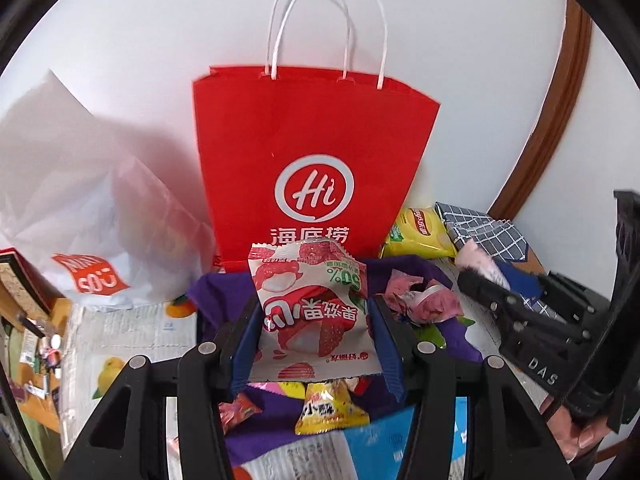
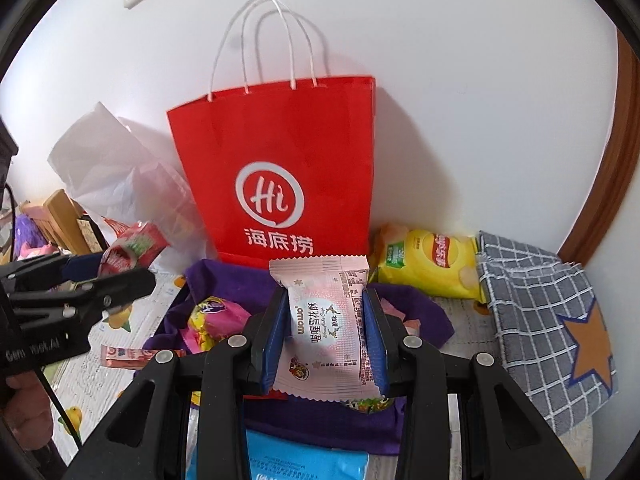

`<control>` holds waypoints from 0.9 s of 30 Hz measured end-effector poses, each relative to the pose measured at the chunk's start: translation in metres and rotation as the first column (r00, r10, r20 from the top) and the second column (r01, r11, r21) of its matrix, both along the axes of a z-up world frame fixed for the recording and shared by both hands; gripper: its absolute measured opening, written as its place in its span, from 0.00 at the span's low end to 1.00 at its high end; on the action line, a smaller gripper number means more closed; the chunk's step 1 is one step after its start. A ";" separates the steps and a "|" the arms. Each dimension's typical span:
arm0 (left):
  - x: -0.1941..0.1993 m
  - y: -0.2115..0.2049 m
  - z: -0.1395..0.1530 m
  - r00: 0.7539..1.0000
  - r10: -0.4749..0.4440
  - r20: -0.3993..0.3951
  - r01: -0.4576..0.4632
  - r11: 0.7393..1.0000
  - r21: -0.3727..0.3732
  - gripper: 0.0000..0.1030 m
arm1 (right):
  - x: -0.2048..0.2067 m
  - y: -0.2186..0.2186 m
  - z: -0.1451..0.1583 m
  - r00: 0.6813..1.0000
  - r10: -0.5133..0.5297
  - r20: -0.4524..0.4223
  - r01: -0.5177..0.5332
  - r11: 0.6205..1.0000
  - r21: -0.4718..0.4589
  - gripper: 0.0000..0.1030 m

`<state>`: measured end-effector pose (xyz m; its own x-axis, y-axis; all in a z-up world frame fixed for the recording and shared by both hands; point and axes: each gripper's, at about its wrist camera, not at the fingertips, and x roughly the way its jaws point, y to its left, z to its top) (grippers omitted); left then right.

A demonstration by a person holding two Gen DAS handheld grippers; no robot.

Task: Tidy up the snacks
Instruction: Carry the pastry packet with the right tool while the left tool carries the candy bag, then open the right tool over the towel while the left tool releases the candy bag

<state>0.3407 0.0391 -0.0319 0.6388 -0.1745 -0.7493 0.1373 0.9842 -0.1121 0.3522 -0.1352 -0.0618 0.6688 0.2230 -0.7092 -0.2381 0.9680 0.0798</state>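
Now we hold a lychee packet (image 1: pixel 310 304) in the left gripper (image 1: pixel 312 320) and a pink packet (image 2: pixel 328 320) in the right gripper (image 2: pixel 326 324), both clamped; next, lift them over the red bag (image 2: pixel 280 152) at the worktop's back edge

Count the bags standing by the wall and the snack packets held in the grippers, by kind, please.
Red paper bag: 1
White plastic bag: 1
Snack packets held: 2, a strawberry packet in the left gripper and a pink packet in the right gripper
Total: 4
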 end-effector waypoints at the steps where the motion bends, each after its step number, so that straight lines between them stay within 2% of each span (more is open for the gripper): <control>1: 0.003 0.000 -0.007 1.000 -0.002 -0.011 0.002 1.000 0.000 0.49 | 0.004 -0.003 -0.008 1.000 -0.003 -0.014 0.003 1.000 0.004 0.36; 3: 0.007 0.002 -0.021 1.000 -0.001 -0.027 0.001 1.000 -0.002 0.49 | 0.013 -0.005 -0.022 0.998 -0.003 -0.057 0.002 1.000 -0.013 0.36; 7: 0.018 0.004 -0.043 0.996 0.013 -0.083 -0.012 1.000 0.014 0.49 | 0.024 -0.014 -0.036 0.996 -0.019 -0.082 0.017 1.000 -0.025 0.36; 16: 0.023 0.023 -0.047 0.994 0.062 -0.088 -0.062 0.998 0.001 0.49 | 0.031 -0.026 -0.048 0.994 -0.012 -0.109 0.009 1.000 -0.024 0.36; 27: 0.031 0.010 -0.069 0.988 0.046 -0.146 -0.041 0.999 0.034 0.49 | 0.036 0.007 -0.083 0.975 0.083 -0.208 -0.099 0.993 -0.070 0.36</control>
